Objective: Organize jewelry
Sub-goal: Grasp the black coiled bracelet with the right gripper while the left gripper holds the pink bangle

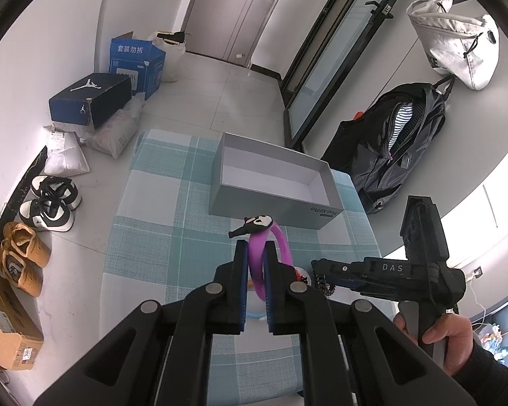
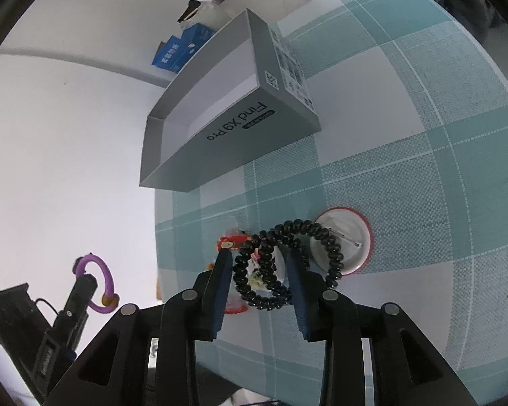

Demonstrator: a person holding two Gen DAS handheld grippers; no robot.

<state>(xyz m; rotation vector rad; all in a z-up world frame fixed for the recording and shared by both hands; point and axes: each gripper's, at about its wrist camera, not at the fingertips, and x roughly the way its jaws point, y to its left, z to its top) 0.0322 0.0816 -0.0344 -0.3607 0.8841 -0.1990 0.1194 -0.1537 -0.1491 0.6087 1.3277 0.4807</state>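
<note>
where left view shows backpack (image 1: 394, 142), right view shows badge (image 2: 352, 237).

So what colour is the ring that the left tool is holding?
Purple. The ring shows best in the left wrist view, clamped in the left tool.

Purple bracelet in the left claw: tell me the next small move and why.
Probably carry it forward over the open grey box and release. The left claw is shut on the purple bracelet, lifted off the checked cloth, and the box just ahead looks empty.
</note>
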